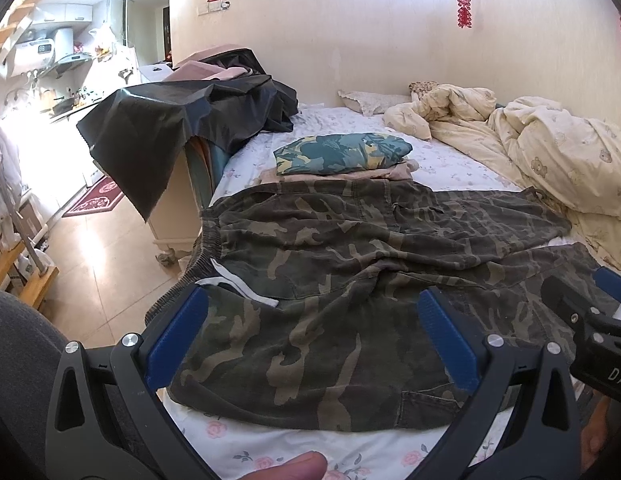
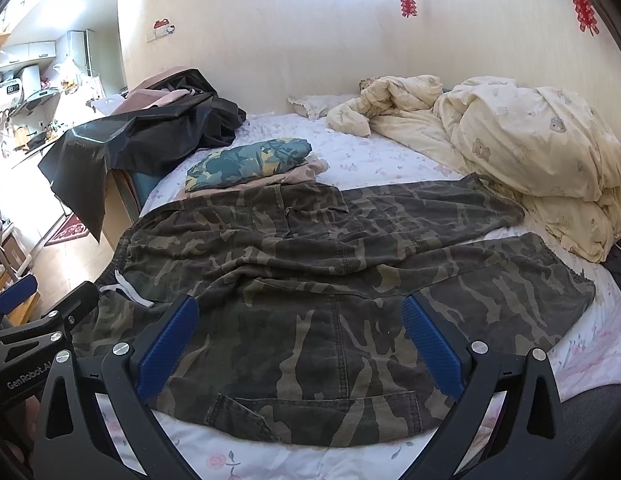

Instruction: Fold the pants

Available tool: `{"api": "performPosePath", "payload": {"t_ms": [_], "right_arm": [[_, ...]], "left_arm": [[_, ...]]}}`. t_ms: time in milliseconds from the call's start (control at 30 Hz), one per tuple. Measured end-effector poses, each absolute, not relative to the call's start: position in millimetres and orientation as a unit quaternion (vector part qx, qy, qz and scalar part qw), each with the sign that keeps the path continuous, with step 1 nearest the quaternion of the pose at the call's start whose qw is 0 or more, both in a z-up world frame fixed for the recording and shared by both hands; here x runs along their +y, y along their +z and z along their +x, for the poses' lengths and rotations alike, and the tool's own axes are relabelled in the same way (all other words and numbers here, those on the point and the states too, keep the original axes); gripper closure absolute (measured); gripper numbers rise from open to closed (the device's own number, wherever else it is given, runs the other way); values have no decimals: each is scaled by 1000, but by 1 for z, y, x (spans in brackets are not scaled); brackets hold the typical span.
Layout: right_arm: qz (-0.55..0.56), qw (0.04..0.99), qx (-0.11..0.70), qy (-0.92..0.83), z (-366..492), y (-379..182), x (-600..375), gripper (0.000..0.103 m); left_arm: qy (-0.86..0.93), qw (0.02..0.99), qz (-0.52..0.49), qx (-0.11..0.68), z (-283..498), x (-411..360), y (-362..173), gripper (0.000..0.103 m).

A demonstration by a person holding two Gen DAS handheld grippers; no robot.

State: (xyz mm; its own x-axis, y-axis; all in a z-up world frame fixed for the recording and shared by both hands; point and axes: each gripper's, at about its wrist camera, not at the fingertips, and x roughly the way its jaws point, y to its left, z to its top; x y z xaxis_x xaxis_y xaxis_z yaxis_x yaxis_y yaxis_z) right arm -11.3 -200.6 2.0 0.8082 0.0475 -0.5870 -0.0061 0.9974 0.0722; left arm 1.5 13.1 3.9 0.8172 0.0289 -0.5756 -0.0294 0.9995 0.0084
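Your left gripper (image 1: 312, 334) is spread wide with nothing between its blue pads, poised over the waist end of the camouflage pants (image 1: 350, 280). Your right gripper (image 2: 302, 338) is likewise wide and holding nothing, over the seat and near leg. Each tool shows at the edge of the other's view, so the two sit side by side.

The pants lie spread flat across the floral bedsheet (image 2: 370, 168), waistband toward the bed's left edge with a white drawstring (image 2: 126, 286) showing, and both legs run rightward, apart at the cuffs. Just behind them sits a folded blue-and-yellow leafy garment (image 1: 344, 152) on top of a pinkish cloth. Farther back a rumpled cream duvet (image 2: 522, 136) is heaped at the right, and a black plastic sheet (image 1: 170, 108) drapes over furniture at the left.
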Motion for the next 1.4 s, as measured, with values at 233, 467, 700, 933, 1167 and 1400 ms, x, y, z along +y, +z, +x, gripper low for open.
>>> {"api": "performPosePath", "payload": {"t_ms": [233, 467, 700, 933, 1167, 1400], "right_arm": [[32, 951, 309, 15, -12, 2, -200, 0], [32, 950, 310, 13, -11, 3, -199, 0], [33, 950, 309, 12, -10, 2, -200, 0], [33, 950, 309, 12, -11, 3, -200, 0], [35, 950, 310, 11, -11, 2, -202, 0], [37, 950, 311, 11, -11, 2, -203, 0]], "left_arm": [[13, 953, 3, 302, 3, 10, 3, 0], [15, 953, 4, 303, 3, 8, 2, 0], [14, 952, 8, 307, 2, 4, -2, 0], [14, 952, 7, 307, 3, 4, -1, 0], [15, 952, 6, 307, 2, 5, -2, 0], [16, 952, 7, 306, 3, 5, -2, 0]]}}
